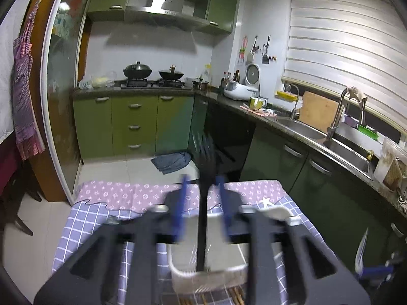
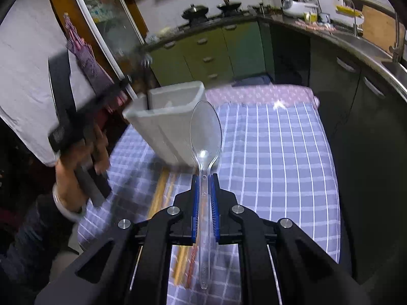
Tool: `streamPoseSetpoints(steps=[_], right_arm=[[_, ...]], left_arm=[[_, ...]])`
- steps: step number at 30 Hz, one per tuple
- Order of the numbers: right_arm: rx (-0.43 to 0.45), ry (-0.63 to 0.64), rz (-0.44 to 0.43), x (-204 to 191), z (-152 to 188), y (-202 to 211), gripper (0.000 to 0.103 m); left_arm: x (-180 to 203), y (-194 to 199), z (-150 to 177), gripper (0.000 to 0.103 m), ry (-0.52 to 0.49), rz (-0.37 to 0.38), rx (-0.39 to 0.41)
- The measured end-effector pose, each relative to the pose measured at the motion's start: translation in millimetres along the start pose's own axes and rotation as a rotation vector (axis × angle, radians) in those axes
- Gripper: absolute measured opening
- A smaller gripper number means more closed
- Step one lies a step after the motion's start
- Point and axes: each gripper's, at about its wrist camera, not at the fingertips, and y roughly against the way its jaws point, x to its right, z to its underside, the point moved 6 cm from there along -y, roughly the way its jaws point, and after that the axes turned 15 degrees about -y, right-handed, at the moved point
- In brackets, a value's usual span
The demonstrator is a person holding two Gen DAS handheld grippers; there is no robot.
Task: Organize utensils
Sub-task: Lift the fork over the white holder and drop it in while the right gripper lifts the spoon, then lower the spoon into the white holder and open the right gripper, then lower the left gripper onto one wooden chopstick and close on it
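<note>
The worktop (image 2: 279, 152) is covered with a blue checked cloth, with a pink patterned cloth (image 1: 127, 190) across its far end. This soft cover gives the utensils a non-slip bed and keeps loose pieces from rolling.

The white utensil holder (image 2: 168, 129) stands on the checked cloth near the left edge of the worktop. It is an open-topped bin with an inner divider, and it appears tilted in the right wrist view, though lens distortion may account for that. Its open mouth faces upward so that utensils can be dropped in handle first.

The left gripper (image 1: 202, 203) is above the holder. Its blue fingers (image 1: 181, 208) are spread, and a black fork (image 1: 203, 167) stands between them with its handle end down in the holder and its tines up. The fingers do not appear to press on the handle; motion blur limits certainty. The fork is judged to be released into the holder.

The right gripper (image 2: 203, 185) is on the near side of the holder. Its fingers pinch the handle of a clear plastic spoon (image 2: 205, 132), bowl forward toward the holder. The grip sits just below the bowl, leaving the long handle trailing back, which is judged to steady the bowl during transfer.

Wooden chopsticks (image 2: 162, 190) lie on the cloth just in front of the holder, not yet sorted.
</note>
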Motion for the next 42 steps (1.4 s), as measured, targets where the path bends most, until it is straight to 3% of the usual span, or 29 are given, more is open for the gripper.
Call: streamPoseSetpoints(steps=[4,10,13,16,19,25,29,33,36,37,38,42], right_arm=[[0.086,0.005,-0.044,-21.4,-31.1,11.5,0.01],[0.322,0.01,-0.104,-60.1,-95.3,23.7,0.01],[0.411,-0.007,-0.109,-70.4,-124.2,19.3,0.01],[0.448,-0.025,-0.106,-74.5,-145.8,-0.9,0.01],[0.425,-0.026,-0.109,-75.2,-154.7,-27.3,0.01],[0.388,0.016,-0.083,-68.5,-139.8,-59.5,0.01],[0.381,0.065,-0.033,-56.9,-113.2,-56.7,0.01],[0.369,0.071,-0.047,-48.5,-91.2,-45.3,0.01],[0.362,0.078,-0.052,-45.3,-70.8,-30.3,0.011],[0.356,0.082,-0.043,-43.1,-65.8,-26.9,0.015],[0.339,0.086,-0.027,-39.9,-57.3,-24.5,0.02],[0.221,0.097,0.054,-19.3,-20.8,-27.5,0.02]], left_arm=[[-3.8,14.8,-2.1,0.045,-0.014,-0.002,0.007],[-9.9,56.6,-4.5,0.046,-0.039,-0.018,0.029],[-17.1,77.2,4.5,0.052,-0.031,-0.007,0.019],[-28.9,94.6,17.8,0.053,-0.012,-0.003,-0.005],[-36.9,103.4,31.9,0.055,-0.009,-0.008,-0.038],[-38.7,105.5,50.7,0.056,-0.017,0.01,-0.107],[-30.1,100.6,61.4,0.056,-0.041,0.039,-0.176],[-25.5,96.0,76.1,0.056,-0.033,0.07,-0.255],[-21.9,88.6,90.9,0.056,-0.033,0.08,-0.345],[-20.5,86.3,95.1,0.056,-0.034,0.085,-0.369],[-18.5,82.9,103.5,0.056,-0.038,0.091,-0.405],[-8.1,60.9,132.2,0.055,-0.037,0.125,-0.575]])
